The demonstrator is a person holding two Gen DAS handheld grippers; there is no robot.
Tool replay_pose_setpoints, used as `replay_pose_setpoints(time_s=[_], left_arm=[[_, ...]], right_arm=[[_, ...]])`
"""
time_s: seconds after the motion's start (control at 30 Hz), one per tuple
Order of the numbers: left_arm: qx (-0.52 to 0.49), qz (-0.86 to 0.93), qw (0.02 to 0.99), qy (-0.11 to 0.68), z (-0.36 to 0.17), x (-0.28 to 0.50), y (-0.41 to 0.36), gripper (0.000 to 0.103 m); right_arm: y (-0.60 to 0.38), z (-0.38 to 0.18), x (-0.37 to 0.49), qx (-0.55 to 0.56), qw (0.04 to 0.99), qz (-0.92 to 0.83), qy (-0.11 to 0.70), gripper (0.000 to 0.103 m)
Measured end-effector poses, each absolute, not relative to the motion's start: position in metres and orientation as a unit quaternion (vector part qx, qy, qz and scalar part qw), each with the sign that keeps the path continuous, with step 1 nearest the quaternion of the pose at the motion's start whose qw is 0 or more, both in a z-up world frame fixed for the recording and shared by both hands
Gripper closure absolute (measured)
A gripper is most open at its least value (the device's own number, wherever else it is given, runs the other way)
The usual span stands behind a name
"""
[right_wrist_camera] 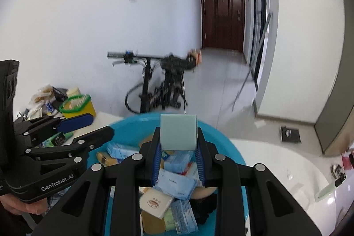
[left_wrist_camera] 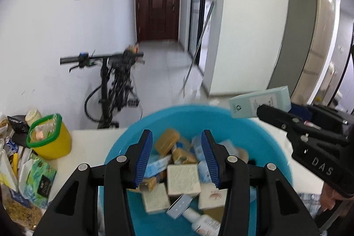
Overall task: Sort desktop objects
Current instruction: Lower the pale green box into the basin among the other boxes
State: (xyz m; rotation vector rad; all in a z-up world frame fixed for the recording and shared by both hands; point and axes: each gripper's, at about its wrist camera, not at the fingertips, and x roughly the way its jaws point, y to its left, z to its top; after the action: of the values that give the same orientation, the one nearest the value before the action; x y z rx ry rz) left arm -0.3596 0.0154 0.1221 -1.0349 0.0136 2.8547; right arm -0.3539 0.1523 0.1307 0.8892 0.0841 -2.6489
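My right tongs [right_wrist_camera: 178,147] clench a pale green carton [right_wrist_camera: 178,135] over the round blue plastic basin [right_wrist_camera: 234,154]; my left tongs [left_wrist_camera: 177,158], at nine o'clock, grip nothing. Next: carry the carton to its pile.

My black plastic left gripper [right_wrist_camera: 86,127] reads "GenRobot.AI" on its body; my black right gripper [left_wrist_camera: 260,111] shows the letters "DAS".

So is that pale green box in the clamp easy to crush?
Probably. The pale green box looks like thin, light card, so a hard squeeze could dent it. Its flat sides should keep it from slipping or rolling in the right hand-held gripper.
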Motion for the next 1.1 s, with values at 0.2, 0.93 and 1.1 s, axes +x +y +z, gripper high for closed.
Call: replay_pose_setpoints(time_s=[0.2,0.93,1.1], left_arm=[[-0.39,0.919,0.055,0.007,0.103,-0.372,0.02,0.054],[-0.463,0.884,0.057,-0.031,0.041,-0.399,0.016,0.054],[-0.474,0.878,0.056,-0.03,0.03,-0.405,0.017,0.054]], right_arm=[[0.158,0.108,-0.376,0.372,0.169,-0.913,0.021,0.077],[0.161,0.06,-0.394,0.429,0.152,-0.89,0.032,0.077],[0.16,0.05,-0.398,0.44,0.15,-0.885,0.035,0.077]])
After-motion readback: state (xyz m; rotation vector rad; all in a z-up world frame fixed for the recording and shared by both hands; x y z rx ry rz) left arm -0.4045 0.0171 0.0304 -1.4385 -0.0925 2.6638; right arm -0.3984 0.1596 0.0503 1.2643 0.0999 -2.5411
